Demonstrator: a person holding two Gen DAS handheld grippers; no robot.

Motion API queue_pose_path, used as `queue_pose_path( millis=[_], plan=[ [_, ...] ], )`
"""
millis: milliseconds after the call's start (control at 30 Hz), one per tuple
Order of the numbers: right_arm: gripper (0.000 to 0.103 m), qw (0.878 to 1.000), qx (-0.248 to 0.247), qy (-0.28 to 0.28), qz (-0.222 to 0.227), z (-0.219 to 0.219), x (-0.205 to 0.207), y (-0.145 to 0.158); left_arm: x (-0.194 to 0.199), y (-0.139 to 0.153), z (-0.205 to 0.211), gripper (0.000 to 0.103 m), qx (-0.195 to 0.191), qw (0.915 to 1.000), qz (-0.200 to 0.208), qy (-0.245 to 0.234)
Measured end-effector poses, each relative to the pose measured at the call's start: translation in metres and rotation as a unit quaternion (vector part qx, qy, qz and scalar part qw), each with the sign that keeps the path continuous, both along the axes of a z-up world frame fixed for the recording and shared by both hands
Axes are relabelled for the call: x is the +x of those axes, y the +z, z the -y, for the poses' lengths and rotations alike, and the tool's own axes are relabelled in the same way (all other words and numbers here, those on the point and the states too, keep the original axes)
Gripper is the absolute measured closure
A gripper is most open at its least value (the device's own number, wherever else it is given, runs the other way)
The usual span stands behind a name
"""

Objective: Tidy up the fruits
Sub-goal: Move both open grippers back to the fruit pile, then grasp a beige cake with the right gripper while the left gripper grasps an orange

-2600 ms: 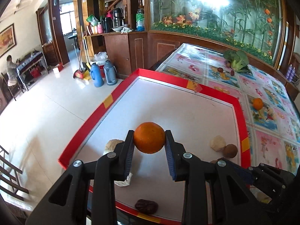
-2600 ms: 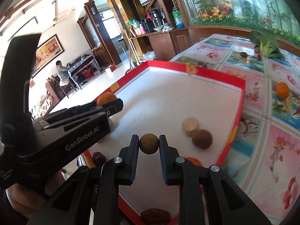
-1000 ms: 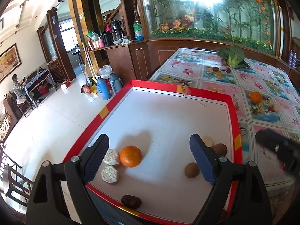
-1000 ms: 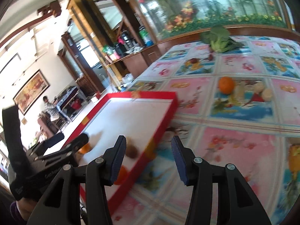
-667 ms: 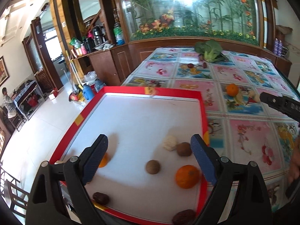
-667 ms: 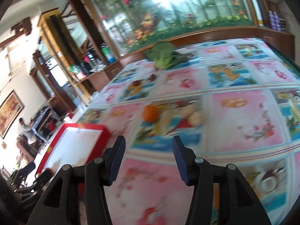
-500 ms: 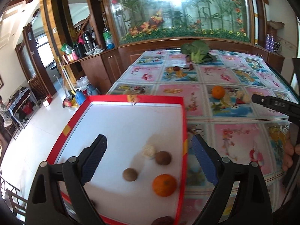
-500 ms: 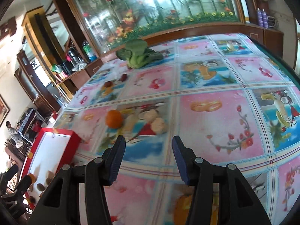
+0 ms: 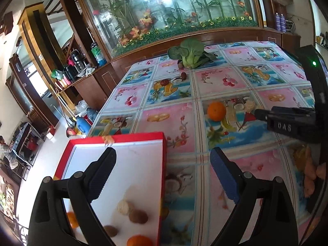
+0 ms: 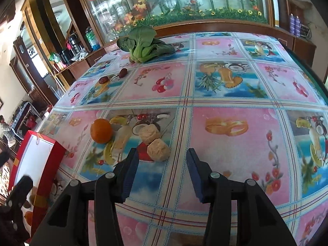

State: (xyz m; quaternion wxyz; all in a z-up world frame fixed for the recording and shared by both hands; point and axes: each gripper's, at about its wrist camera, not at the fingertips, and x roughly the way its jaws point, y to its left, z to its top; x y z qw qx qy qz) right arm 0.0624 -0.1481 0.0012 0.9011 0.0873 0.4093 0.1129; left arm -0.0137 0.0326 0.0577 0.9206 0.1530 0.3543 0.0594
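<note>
Two tools empty, left tool (image 9: 162, 176) spread wide over red tray edge (image 9: 163, 164), right tool (image 10: 162, 172) part-spread, narrowing, near pale blocks (image 10: 157, 149).

Wide-open left claw (image 9: 164, 176) over red tray's edge (image 9: 163, 184)

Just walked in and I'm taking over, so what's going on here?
A person is sorting fruit into a red-rimmed white tray. Both grippers are empty and open over the patterned tablecloth. The right gripper, jaws just narrowing, points at two beige cakes beside a loose orange. The left gripper hangs over the tray's edge.
</note>
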Motion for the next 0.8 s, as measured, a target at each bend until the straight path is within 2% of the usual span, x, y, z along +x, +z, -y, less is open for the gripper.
queue_pose_path(
  millis=[200,300,367,433,667,800],
  plan=[
    [0.066,0.999,-0.040,0.006,0.000,-0.008,0.004,0.000,0.038,-0.007,0.016,0.009,0.022,0.9997,-0.006,0.002],
    [0.073,0.999,-0.045,0.009,0.000,-0.009,0.003,0.000,0.053,-0.013,0.027,0.009,0.025,0.9995,-0.013,-0.014],
    [0.082,0.999,-0.044,0.017,-0.001,-0.011,0.004,-0.001,0.062,-0.016,0.035,0.009,0.018,0.9993,-0.019,-0.025],
    [0.084,0.999,-0.051,0.017,-0.001,-0.012,0.004,-0.001,0.069,-0.019,0.042,0.009,0.009,0.9990,-0.025,-0.037],
    [0.084,1.000,-0.023,0.007,-0.017,-0.001,0.007,0.000,0.100,-0.036,0.044,0.009,-0.004,0.9979,-0.057,-0.030],
    [0.084,1.000,-0.002,-0.009,-0.026,0.009,0.009,0.000,0.108,-0.043,0.046,0.009,-0.014,0.9974,-0.062,-0.035]
  ],
)
